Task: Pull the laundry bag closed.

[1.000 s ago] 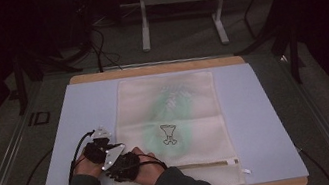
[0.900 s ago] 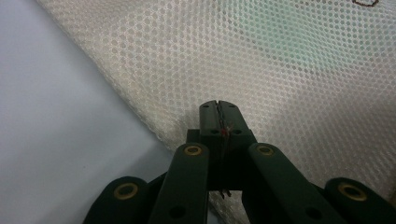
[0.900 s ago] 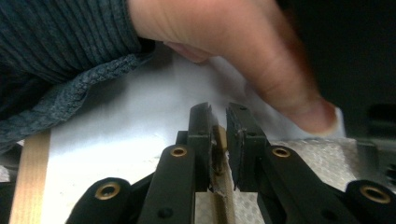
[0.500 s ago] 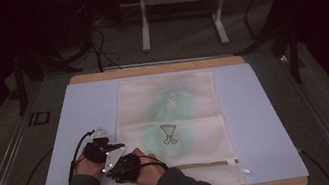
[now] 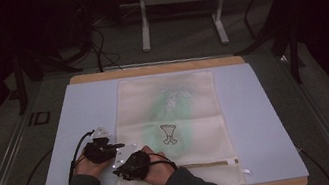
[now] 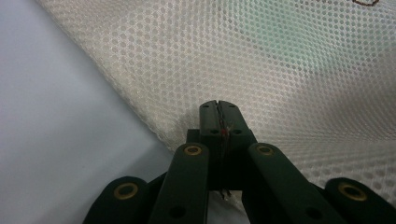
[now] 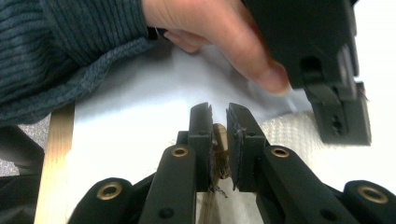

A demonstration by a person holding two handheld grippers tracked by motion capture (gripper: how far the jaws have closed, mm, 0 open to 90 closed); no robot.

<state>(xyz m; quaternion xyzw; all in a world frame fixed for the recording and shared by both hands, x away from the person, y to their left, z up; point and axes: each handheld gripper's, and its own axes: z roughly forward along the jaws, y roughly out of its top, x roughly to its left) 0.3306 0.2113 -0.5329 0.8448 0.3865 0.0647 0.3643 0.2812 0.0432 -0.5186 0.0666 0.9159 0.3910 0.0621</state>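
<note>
The left tongs [image 6: 218,108] are squeezed tight on the edge of the mesh laundry bag [image 5: 177,120], which lies flat on the bench [image 5: 268,120]. Right beside them, the right tongs [image 7: 218,116] pinch the bag's near left corner. Both probably hold it to lift or fold it.

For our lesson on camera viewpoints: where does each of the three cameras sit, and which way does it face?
High view: above the person's side, looking forward and down on the table; forearms, both hands and grippers show.
Left gripper view: rides the left gripper, looking along its closed jaws at the mesh bag.
Right gripper view: rides the right gripper, facing the left hand and sleeve.
All views share the bag.
</note>
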